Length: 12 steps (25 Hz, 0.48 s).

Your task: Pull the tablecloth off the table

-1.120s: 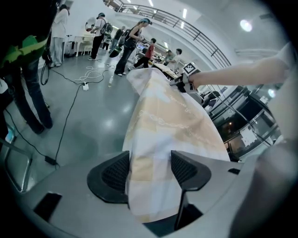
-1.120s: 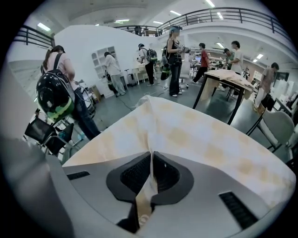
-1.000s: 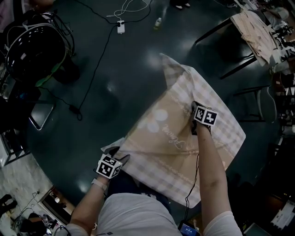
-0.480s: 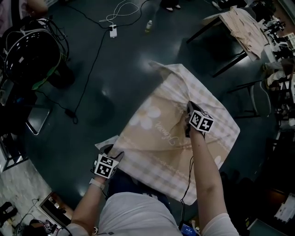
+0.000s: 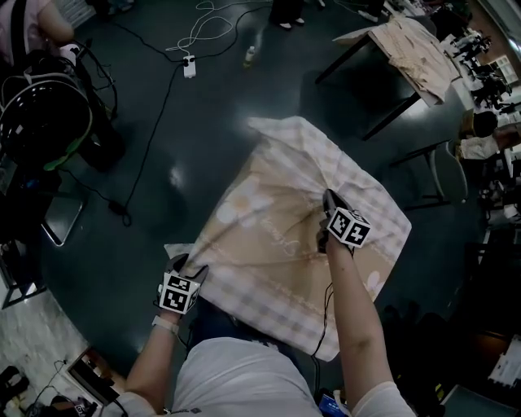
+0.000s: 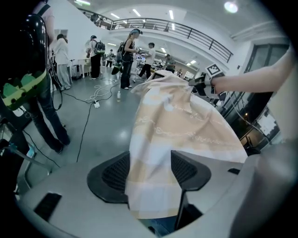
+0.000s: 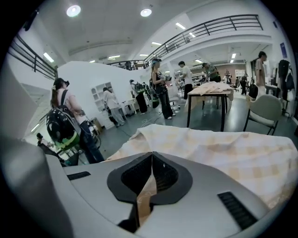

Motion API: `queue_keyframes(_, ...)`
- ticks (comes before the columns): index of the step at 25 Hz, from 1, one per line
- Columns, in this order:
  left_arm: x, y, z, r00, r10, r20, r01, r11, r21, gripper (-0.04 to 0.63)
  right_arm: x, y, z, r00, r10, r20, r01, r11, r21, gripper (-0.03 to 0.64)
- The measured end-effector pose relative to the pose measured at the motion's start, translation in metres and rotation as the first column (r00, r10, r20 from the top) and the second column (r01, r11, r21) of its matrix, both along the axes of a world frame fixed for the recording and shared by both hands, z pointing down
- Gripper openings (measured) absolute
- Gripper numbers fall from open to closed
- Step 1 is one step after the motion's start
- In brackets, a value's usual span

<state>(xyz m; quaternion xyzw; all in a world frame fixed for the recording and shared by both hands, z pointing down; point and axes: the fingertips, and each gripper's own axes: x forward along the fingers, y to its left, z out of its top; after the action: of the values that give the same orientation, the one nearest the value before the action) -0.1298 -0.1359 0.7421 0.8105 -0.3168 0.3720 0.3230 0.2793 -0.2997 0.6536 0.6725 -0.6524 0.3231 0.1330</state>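
I am looking into a large open hall, something like a lab or a workshop. The dark shiny floor (image 5: 212, 122) has loose cables (image 5: 160, 122) and a power strip (image 5: 189, 67) on it. A gallery railing (image 7: 219, 23) runs above, under round ceiling lights (image 7: 73, 10). Several people (image 6: 126, 51) stand at work tables (image 7: 212, 90).

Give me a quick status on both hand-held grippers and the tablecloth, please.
Right hand-held gripper shut on tablecloth, cloth bunched there. Left hand-held gripper open, cloth edge hanging between jaws. Floor cable apart from cloth.
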Motion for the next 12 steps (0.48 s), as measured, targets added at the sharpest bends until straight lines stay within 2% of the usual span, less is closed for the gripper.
queue_keyframes(4,-0.011,0.012,-0.006,1.000,-0.004,0.006,0.004,1.000,0.017,0.261,-0.004,0.021,-0.007,1.000,0.013,0.007,-0.014,1.000,0.022,0.026)
queue_keyframes(12,0.002,0.008,-0.011,0.999,0.023,0.035,-0.024,0.999,0.025,0.260,0.010,0.049,-0.006,0.997,0.053,0.050,-0.054,0.998,0.032,0.026)
